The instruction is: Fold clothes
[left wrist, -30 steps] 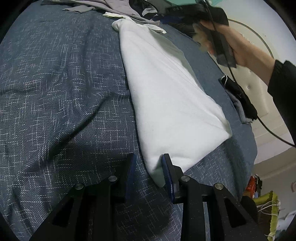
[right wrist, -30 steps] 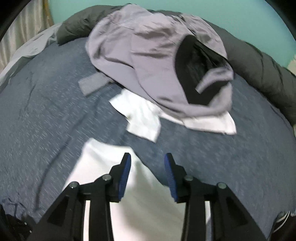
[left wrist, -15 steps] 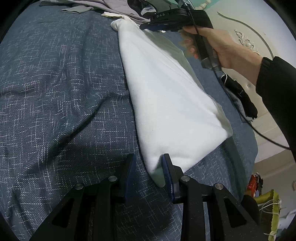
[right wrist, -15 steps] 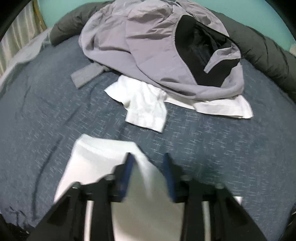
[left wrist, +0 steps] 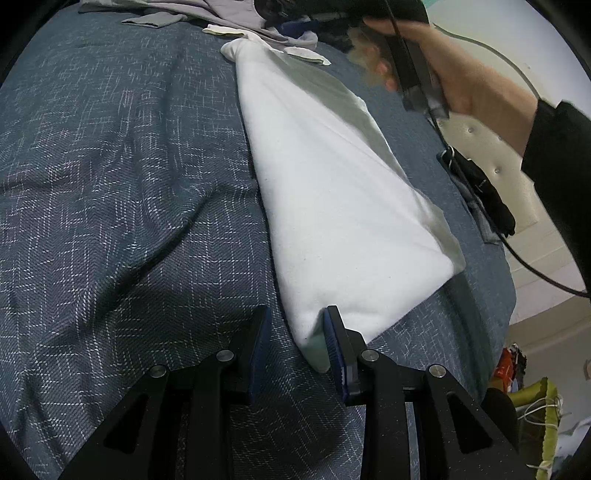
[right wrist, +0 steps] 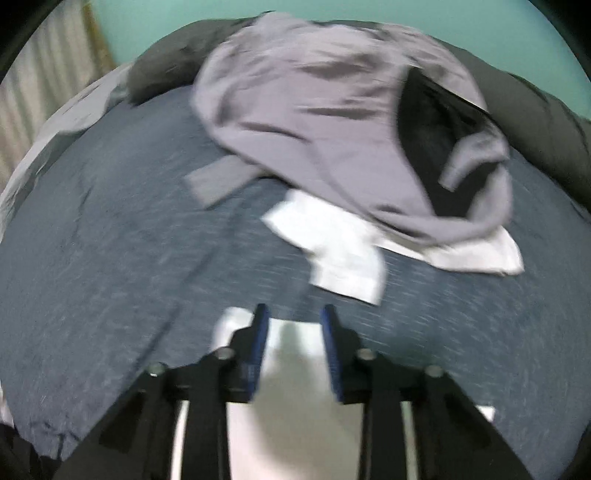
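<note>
A white garment [left wrist: 332, 192] lies folded into a long tapering shape on the dark blue bedspread [left wrist: 110, 184]. My left gripper [left wrist: 297, 325] is open, its jaws astride the garment's near corner. My right gripper [right wrist: 293, 321] is open over the garment's far end [right wrist: 295, 387]. In the left wrist view it hangs above that far end [left wrist: 332, 22], held by a hand. The right wrist view is blurred.
A pile of clothes lies at the bed's far end: a lilac-grey jacket [right wrist: 332, 122] over white pieces [right wrist: 340, 247]. A dark quilt [right wrist: 535, 122] lies behind it. A black item [left wrist: 480, 192] with a cable lies at the bed's right edge.
The right gripper dipped low over the garment's far end, then drew back up and away. The left gripper and the garment have stayed put.
</note>
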{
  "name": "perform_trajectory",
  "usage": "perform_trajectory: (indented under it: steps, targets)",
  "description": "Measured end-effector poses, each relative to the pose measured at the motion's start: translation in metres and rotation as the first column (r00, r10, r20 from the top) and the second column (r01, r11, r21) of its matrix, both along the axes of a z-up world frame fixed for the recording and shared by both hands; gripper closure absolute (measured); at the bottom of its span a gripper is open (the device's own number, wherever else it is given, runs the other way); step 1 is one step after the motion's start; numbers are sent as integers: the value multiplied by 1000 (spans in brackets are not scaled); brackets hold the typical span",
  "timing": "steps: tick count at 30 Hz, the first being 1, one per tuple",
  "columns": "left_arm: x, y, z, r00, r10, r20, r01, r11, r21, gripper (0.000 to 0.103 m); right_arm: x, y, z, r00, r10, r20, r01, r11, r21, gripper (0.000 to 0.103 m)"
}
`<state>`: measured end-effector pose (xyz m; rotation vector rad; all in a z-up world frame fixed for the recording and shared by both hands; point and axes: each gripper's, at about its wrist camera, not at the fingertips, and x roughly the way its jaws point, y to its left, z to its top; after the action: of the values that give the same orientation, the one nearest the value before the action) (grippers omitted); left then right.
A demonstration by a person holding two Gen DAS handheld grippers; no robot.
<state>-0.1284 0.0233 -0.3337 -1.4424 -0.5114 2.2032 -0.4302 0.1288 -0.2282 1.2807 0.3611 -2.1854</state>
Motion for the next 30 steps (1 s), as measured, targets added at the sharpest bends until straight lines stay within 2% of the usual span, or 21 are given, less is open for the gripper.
perform_trajectory:
  steps: [5, 12, 13, 15, 17, 20, 24, 27, 30]
  targets:
    - [4, -1, -1, 1000, -1, 0, 1, 1000, 2, 71, 1, -45, -13, 997, 62, 49, -68, 989, 129, 70]
    - [0, -1, -2, 1000, -3, 1, 3, 1000, 6, 71, -6, -63, -39, 995, 46, 92, -66, 971, 229, 71]
    - [1, -1, -2, 1000, -3, 1, 3, 1000, 6, 71, -5, -64, -41, 995, 50, 92, -70, 968, 242, 75]
    - [2, -2, -3, 1000, -3, 1, 3, 1000, 7, 71, -6, -64, -44, 995, 45, 93, -66, 969, 237, 91]
    - [3, -2, -3, 1000, -3, 1, 3, 1000, 7, 71, -7, -61, -40, 997, 27, 74, -43, 975, 219, 95]
    - [5, -2, -3, 1000, -1, -1, 1, 1000, 5, 71, -11, -52, -28, 999, -26, 30, 20, 985, 169, 96]
    - [8, -2, -2, 1000, 0, -5, 0, 1000, 0, 71, -18, -39, -21, 994, -111, 14, 109, 988, 110, 97]
    - [1, 0, -4, 1000, 1, -6, -1, 1000, 1, 71, -20, -41, -25, 993, -116, 22, 114, 989, 98, 97]
    - [-9, 24, -5, 1000, -1, -3, 1, 1000, 4, 71, -20, -46, -29, 996, -73, 57, 72, 997, 31, 97]
